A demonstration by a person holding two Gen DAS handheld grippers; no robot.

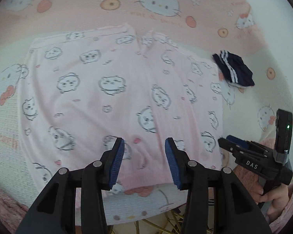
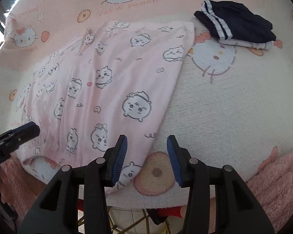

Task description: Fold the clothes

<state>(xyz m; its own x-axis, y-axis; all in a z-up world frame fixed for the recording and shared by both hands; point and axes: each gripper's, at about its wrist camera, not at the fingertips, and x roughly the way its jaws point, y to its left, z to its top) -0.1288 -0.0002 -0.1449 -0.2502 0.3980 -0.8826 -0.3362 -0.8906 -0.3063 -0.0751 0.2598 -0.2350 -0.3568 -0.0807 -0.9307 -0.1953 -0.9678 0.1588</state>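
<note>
Both grippers hovered open, nothing between the fingers. Left gripper [image 1: 144, 159] sat over the near hem of the pink garment [image 1: 115, 97], roughly mid-width; its fingers [image 1: 118, 163] straddled cloth without pinching it. Right gripper [image 2: 146, 158] sat at the garment's near right corner: left finger over pink fabric, right finger over bare blanket [image 2: 234, 107]. So the garment's right edge ran between the right gripper's fingers.

Pink garment lay flat on the cartoon-cat blanket, which covers the desk. It was spread wide side to side, and its far edge showed a small bunched notch near the middle. Both grippers were at the garment's near edge, pointing steeply down; the rest of it lay ahead, away from the person.

My read: next grab is the near hem, right gripper already on its corner, left gripper needs to slide toward the near left corner.

Beyond the garment's far right corner: a folded navy piece with white stripes [image 2: 236, 22], stacked on another folded item, well apart.
</note>
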